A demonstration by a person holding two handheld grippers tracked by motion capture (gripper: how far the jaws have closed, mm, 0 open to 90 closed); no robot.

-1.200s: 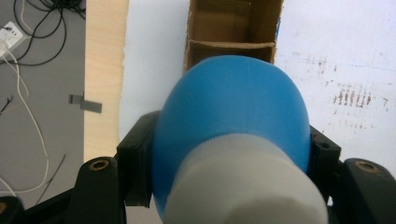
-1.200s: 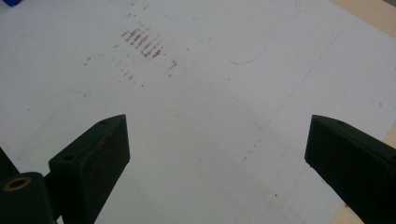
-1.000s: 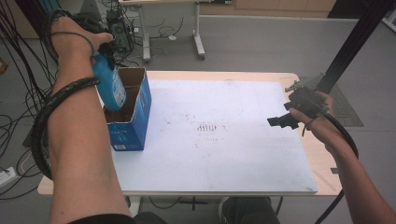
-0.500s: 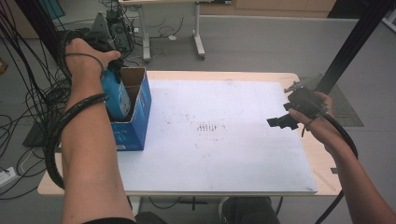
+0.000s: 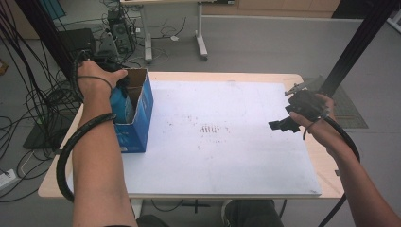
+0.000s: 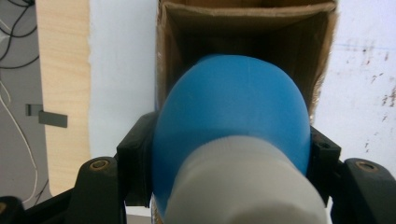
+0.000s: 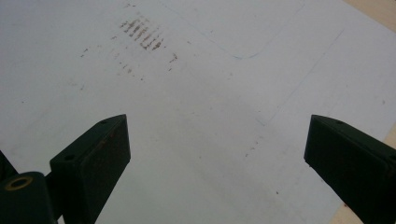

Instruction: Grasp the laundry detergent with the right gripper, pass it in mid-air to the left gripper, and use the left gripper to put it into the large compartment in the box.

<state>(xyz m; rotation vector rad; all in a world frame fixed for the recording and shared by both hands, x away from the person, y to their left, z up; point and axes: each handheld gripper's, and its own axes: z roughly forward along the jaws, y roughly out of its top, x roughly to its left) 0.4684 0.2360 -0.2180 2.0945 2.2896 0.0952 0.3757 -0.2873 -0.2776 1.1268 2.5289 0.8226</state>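
A blue bottle (image 6: 231, 112) with a white cap (image 6: 243, 186) is clamped between the jaws of my left gripper (image 6: 229, 154). It hangs base-first in the mouth of an open blue cardboard box (image 6: 247, 28). From above, the bottle (image 5: 120, 108) sits partly inside the box (image 5: 138, 124) at the table's left edge, with the left gripper (image 5: 122, 85) mostly hidden under the hand. My right gripper (image 5: 282, 125) hovers at the right side of the white mat (image 5: 227, 142). Its jaws stand wide apart with nothing between them (image 7: 219, 149).
The white mat (image 7: 210, 70) carries dark scuff marks (image 5: 208, 129) near its middle. Wooden table edge (image 5: 326, 165) shows on the right. Cables and equipment (image 5: 113, 28) lie on the floor beyond the table's left corner.
My left gripper has moved back and down, sinking the blue bottle into the box. The right gripper has stayed where it was.
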